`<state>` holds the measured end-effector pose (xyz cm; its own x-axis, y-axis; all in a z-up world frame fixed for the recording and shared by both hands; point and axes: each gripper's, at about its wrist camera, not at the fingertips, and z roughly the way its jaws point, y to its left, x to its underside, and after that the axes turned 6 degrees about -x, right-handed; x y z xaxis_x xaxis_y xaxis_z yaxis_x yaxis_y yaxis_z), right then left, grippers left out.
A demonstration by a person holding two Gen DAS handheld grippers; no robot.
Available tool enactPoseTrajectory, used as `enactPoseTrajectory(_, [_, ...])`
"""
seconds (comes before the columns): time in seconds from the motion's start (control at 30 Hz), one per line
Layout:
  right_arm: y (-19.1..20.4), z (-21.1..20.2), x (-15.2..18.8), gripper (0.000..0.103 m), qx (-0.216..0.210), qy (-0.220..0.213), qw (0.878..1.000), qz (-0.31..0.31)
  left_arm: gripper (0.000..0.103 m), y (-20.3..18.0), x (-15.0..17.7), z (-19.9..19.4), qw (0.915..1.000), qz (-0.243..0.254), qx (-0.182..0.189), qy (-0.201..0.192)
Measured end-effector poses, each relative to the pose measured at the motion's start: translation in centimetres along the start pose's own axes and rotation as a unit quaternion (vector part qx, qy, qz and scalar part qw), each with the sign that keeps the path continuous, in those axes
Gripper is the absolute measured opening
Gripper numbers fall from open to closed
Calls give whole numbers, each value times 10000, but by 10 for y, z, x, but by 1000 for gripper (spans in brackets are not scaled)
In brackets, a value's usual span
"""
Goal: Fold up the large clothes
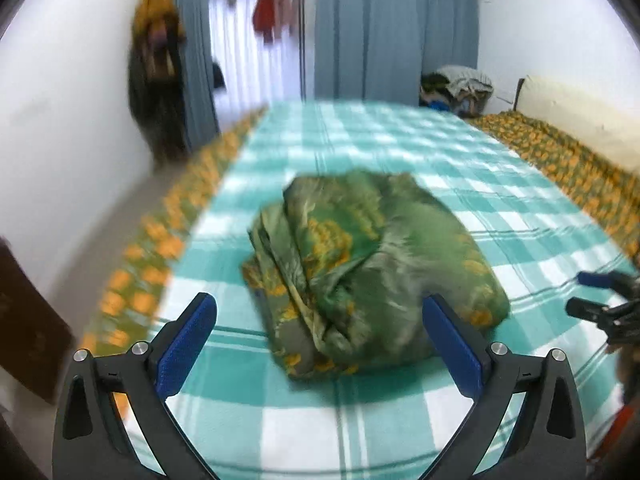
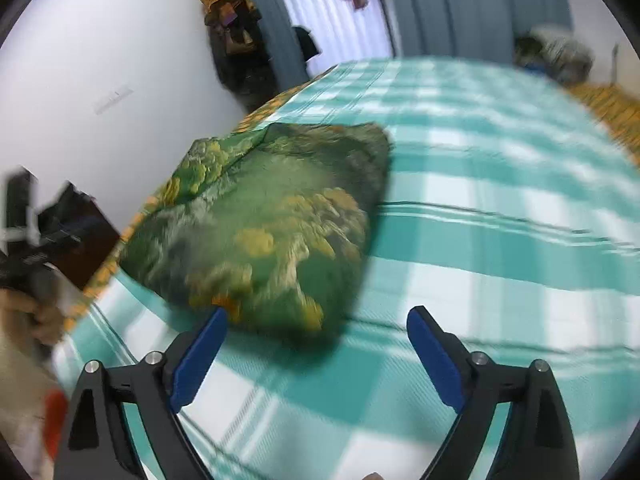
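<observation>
A green cloth with yellow-orange flowers [image 1: 368, 268] lies folded into a thick bundle on the teal and white checked bed cover [image 1: 360, 140]. My left gripper [image 1: 320, 312] is open and empty, hovering just in front of the bundle. The right gripper shows at the right edge of the left wrist view [image 1: 592, 294]. In the right wrist view the bundle [image 2: 264, 224] lies ahead and to the left, and my right gripper [image 2: 316, 318] is open and empty close to its near edge. The left gripper appears blurred at the far left [image 2: 36, 232].
The bed has an orange-flowered sheet along its left edge [image 1: 168, 240] and right side [image 1: 568, 160]. A white wall, blue curtains [image 1: 392, 28] and hanging clothes [image 1: 156, 68] lie beyond. A pile of clothes [image 1: 460, 88] sits at the far right corner. A dark wooden piece [image 1: 28, 320] stands left.
</observation>
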<state>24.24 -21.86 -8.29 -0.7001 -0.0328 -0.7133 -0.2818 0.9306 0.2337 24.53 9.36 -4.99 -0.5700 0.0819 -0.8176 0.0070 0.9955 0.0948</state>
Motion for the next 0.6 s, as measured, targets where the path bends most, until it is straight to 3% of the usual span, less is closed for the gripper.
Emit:
enactPoseTrajectory(0.13, [15,-52,39,95,643,-230,9977,-34,103,-33,18,-53,9993,-11,-336,-190])
enactPoseTrajectory(0.3, [43,-82,55,95,993,-417,9941,-150,103,-65,33,-81,9998,-201,-38,48])
enactPoseTrajectory(0.5, [67,-119,62,95,1283,-603,9890,-425,103,-81,23,-130,9983,-505,-42,-300])
enactPoseTrajectory(0.6, [69,-129,62,95,1396,-637,9875,-346,103,-89,18,-132,9993,-348,-1,-160])
